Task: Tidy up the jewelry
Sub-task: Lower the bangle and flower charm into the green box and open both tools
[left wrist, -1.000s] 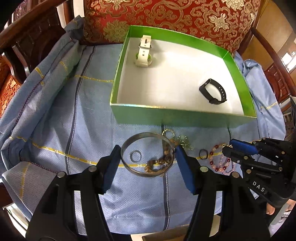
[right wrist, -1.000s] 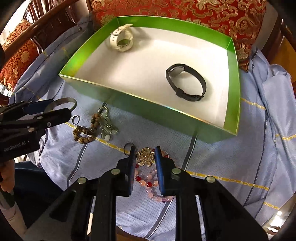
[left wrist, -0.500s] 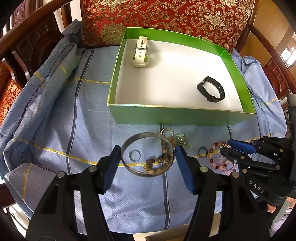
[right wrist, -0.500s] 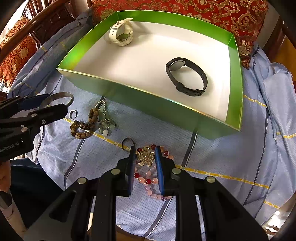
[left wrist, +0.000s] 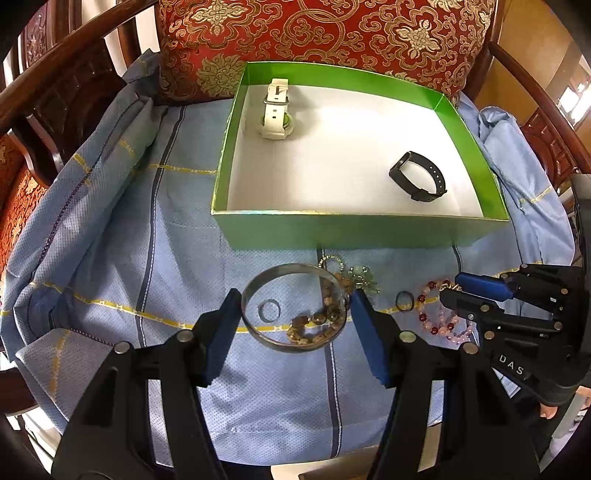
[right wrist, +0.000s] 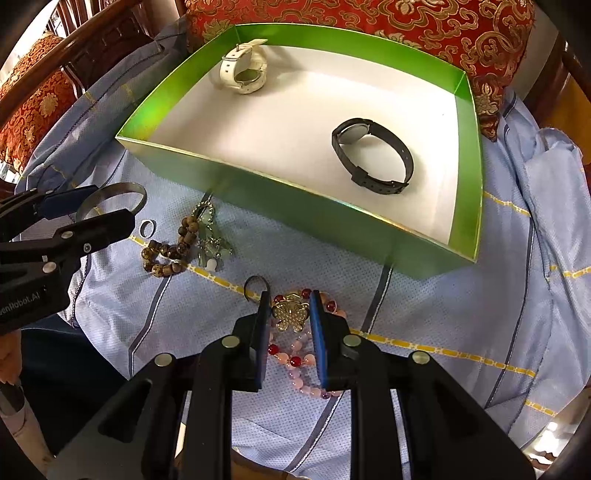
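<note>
My left gripper (left wrist: pixel 295 301) is shut on a silver bangle (left wrist: pixel 288 271) and holds it above the blue cloth. Through the bangle I see a small ring (left wrist: pixel 269 309) and a brown bead bracelet (left wrist: pixel 314 319) on the cloth. My right gripper (right wrist: pixel 288 308) is shut on a gold flower brooch (right wrist: pixel 291 314), above a pink and red bead bracelet (right wrist: pixel 295 360). A green box (left wrist: pixel 354 230) holds a white watch (left wrist: pixel 275 110) and a black watch (left wrist: pixel 419 177). The left gripper with the bangle (right wrist: pixel 114 194) shows in the right wrist view.
A dark ring (right wrist: pixel 256 284), a small silver ring (right wrist: pixel 147 228), a brown bead bracelet (right wrist: pixel 168 254) and a charm keychain (right wrist: pixel 212 247) lie on the blue cloth (left wrist: pixel 110 229). A red patterned cushion (left wrist: pixel 314 33) stands behind the box. Wooden chair arms flank both sides.
Both grippers have risen and pulled back slightly with the bangle and the brooch in them. The box looks a little farther in the left wrist view.
</note>
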The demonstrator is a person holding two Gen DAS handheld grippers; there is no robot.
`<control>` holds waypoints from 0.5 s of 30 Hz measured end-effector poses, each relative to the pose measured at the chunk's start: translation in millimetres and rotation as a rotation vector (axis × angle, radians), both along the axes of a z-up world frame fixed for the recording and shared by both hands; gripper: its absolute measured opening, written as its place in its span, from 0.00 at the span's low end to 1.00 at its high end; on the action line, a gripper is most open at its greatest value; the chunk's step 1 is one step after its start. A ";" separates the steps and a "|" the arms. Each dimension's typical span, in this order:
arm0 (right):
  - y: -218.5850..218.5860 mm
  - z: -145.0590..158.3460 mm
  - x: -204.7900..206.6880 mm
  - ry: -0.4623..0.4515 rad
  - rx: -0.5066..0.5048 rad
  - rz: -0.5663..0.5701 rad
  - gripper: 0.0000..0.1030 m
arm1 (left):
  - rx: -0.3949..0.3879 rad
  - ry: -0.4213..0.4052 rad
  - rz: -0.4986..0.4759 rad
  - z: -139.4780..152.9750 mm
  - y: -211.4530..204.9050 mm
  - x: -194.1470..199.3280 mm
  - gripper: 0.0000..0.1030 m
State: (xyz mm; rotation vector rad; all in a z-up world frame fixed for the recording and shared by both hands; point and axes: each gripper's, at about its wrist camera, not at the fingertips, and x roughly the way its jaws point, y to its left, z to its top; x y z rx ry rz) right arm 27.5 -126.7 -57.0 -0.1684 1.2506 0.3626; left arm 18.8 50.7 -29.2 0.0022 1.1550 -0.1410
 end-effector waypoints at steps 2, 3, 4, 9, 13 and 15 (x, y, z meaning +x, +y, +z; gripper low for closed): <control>0.0 -0.3 0.0 0.001 -0.001 0.000 0.21 | 0.003 0.000 0.000 -0.1 -0.1 0.0 0.59; 0.0 -0.3 0.1 0.001 -0.001 0.000 0.21 | 0.003 0.000 0.000 -0.1 0.0 0.1 0.59; 0.0 -0.3 0.1 0.000 -0.002 -0.001 0.21 | 0.004 -0.001 0.000 -0.1 0.2 0.2 0.59; -0.2 0.2 0.0 -0.004 0.002 -0.004 0.20 | 0.008 -0.026 0.007 2.7 0.6 -1.3 0.59; -5.8 22.7 -3.0 -0.079 0.089 -0.009 0.20 | -0.003 -0.171 0.008 28.8 0.9 -12.0 0.59; -10.5 37.3 -3.7 -0.124 0.134 -0.019 0.21 | -0.025 -0.213 0.019 40.6 3.3 -12.6 0.59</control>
